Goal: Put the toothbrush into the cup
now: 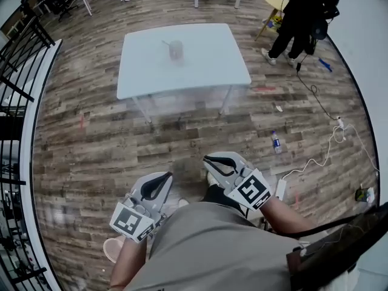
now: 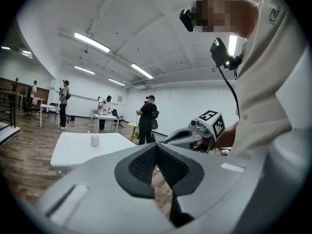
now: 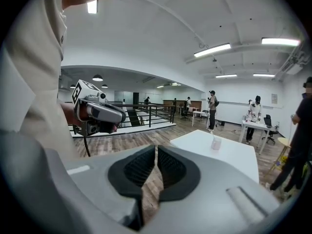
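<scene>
A small pinkish cup [image 1: 176, 50] stands near the middle of a white table [image 1: 206, 65] some way ahead of me. A thin stick, seemingly the toothbrush [image 1: 165, 42], leans out of the cup. The cup [image 2: 95, 140] shows small in the left gripper view, and the cup [image 3: 216, 143] also in the right gripper view. My left gripper [image 1: 162, 178] and right gripper [image 1: 210, 160] are held close to my body over the wooden floor, far from the table. Both have their jaws shut with nothing between them.
A person in black [image 1: 303, 17] stands at the far right beside a yellow round table [image 1: 276, 2]. A water bottle [image 1: 276, 141] and white cables [image 1: 321, 156] lie on the floor to the right. A black railing [image 1: 18, 53] runs along the left.
</scene>
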The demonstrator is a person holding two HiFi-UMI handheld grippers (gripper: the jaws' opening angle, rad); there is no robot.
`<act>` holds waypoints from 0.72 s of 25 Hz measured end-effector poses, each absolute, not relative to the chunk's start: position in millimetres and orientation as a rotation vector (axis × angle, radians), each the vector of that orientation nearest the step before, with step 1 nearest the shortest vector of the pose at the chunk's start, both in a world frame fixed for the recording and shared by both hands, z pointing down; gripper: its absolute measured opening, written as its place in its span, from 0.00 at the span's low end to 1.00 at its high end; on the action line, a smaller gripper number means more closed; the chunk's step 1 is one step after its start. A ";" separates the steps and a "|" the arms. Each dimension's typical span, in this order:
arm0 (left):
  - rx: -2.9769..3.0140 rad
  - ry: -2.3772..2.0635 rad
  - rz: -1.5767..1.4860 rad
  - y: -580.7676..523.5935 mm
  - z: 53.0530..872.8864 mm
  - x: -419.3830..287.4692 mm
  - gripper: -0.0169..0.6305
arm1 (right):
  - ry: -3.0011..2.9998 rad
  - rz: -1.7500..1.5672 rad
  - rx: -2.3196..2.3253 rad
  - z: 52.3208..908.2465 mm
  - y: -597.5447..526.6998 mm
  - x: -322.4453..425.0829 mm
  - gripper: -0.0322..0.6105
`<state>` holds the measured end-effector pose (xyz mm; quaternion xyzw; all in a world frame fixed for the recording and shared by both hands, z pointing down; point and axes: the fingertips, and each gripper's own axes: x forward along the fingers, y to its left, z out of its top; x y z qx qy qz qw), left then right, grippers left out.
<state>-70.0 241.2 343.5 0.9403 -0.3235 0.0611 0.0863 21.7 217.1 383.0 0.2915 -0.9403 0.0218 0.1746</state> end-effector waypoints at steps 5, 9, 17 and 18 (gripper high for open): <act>2.826 -0.900 0.187 277.9 349.7 -88.8 0.04 | -2.656 0.082 0.871 385.8 255.7 -1.8 0.08; 2.827 -0.882 0.199 294.4 350.9 -93.8 0.04 | -2.654 0.080 0.861 385.3 278.2 -9.1 0.08; 2.832 -0.853 0.196 308.2 349.2 -67.0 0.04 | -2.666 0.069 0.900 371.8 296.9 13.7 0.08; 2.831 -0.843 0.199 308.2 348.8 -59.0 0.04 | -2.666 0.064 0.901 370.1 297.6 20.2 0.08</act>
